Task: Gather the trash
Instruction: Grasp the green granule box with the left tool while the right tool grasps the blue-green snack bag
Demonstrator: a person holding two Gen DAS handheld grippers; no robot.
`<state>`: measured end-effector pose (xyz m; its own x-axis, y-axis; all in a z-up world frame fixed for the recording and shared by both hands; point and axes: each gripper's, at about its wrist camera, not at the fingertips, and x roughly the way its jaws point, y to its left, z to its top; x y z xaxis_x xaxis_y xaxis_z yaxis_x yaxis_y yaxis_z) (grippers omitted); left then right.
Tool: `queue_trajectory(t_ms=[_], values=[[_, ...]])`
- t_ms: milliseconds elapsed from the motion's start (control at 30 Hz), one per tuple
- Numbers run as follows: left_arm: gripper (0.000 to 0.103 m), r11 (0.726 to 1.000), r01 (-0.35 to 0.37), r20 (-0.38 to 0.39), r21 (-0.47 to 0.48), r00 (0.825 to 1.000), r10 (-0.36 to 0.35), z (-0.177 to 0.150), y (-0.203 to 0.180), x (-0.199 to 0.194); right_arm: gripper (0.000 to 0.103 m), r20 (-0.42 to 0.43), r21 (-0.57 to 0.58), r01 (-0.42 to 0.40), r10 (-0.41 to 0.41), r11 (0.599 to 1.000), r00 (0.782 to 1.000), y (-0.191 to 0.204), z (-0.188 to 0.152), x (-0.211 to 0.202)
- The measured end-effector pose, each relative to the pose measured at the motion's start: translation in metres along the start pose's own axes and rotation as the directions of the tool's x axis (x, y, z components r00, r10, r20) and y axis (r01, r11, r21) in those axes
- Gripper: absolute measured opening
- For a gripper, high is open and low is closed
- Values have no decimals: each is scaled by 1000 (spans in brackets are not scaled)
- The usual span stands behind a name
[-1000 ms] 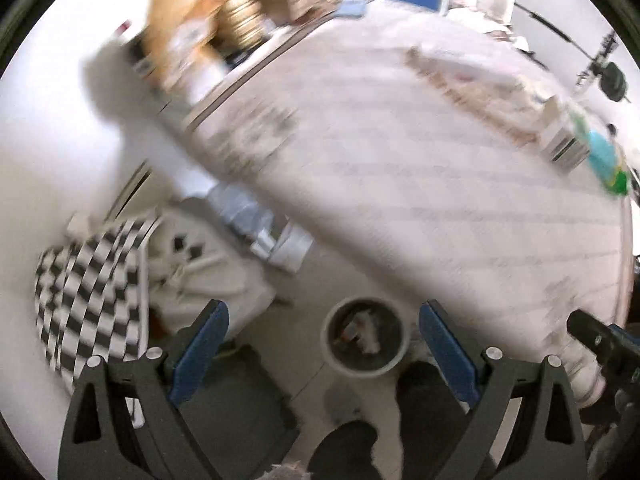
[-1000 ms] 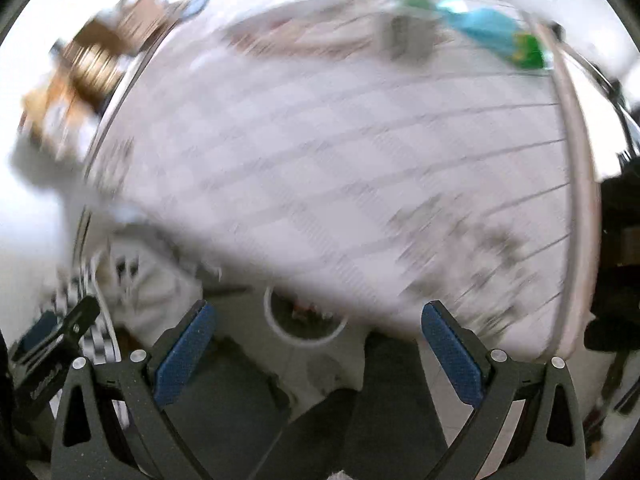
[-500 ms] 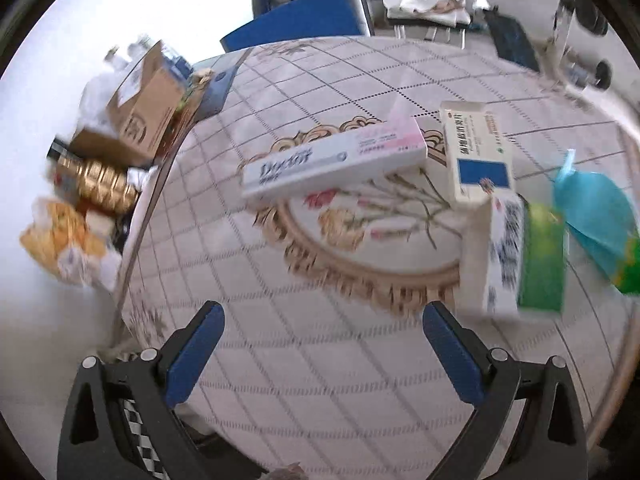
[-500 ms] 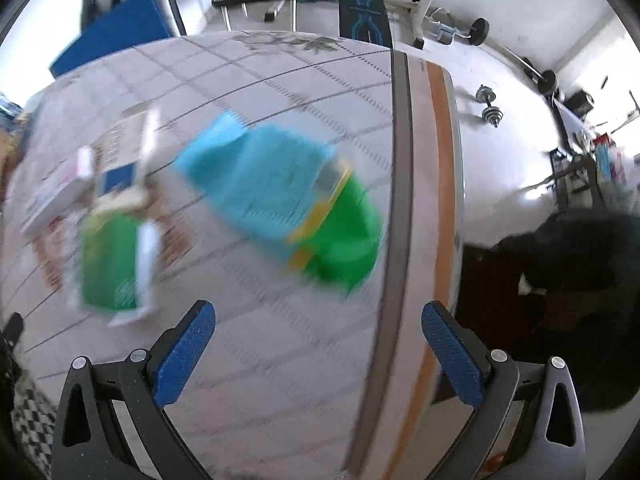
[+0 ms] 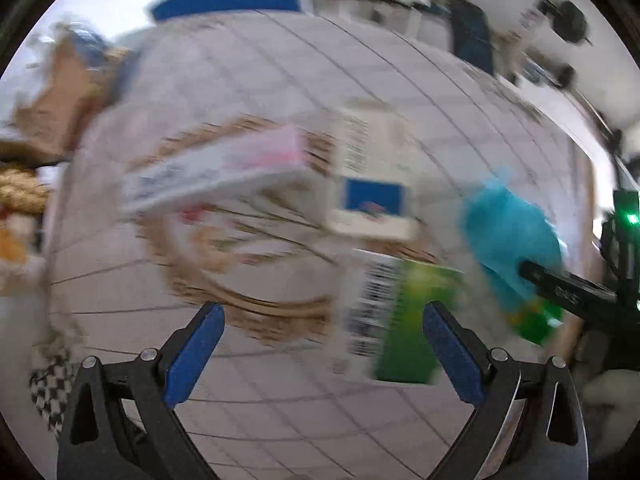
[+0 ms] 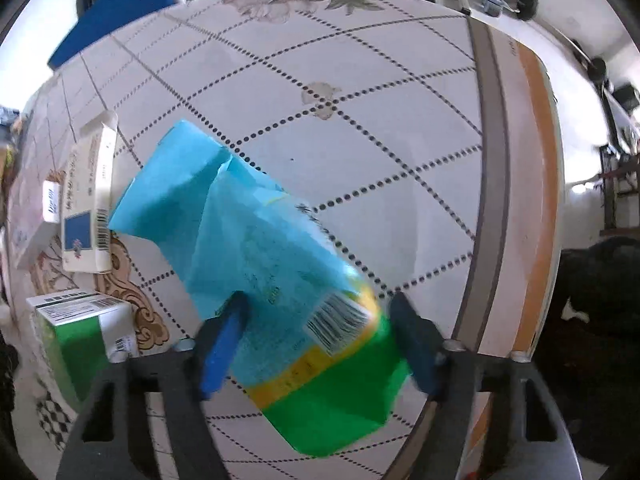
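Observation:
A crumpled blue and green packet [image 6: 276, 264] lies near the table's right edge; it also shows in the left wrist view [image 5: 508, 240]. My right gripper [image 6: 316, 348] is open with its jaws on either side of the packet's green end. A green and white box [image 5: 404, 320] stands near my open, empty left gripper [image 5: 320, 344]; it shows in the right wrist view [image 6: 80, 328] too. A white box with a blue square [image 5: 372, 184] and a long white and pink box [image 5: 216, 172] lie beyond it.
The round table [image 6: 360, 92] has a white cloth with a dotted grid and an orange border at its right edge [image 6: 536, 200]. Cardboard boxes and clutter [image 5: 60, 80] stand past the table's left side. Gym gear sits behind.
Both grippers rose from the floor bin to the tabletop. My right gripper has closed in on the blue and green packet, which now sits between its jaws. My left gripper moved nearer the boxes.

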<state>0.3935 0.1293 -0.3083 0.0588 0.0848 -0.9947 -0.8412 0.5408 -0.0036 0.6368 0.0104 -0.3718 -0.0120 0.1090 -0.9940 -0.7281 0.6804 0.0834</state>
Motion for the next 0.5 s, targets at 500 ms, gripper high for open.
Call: queue_trajectory(t_ms=[500], values=[[71,988,-12,-51,152,998,20,8,-45,40,26,121,183,-163,143,970,982,-33,-62,-36]])
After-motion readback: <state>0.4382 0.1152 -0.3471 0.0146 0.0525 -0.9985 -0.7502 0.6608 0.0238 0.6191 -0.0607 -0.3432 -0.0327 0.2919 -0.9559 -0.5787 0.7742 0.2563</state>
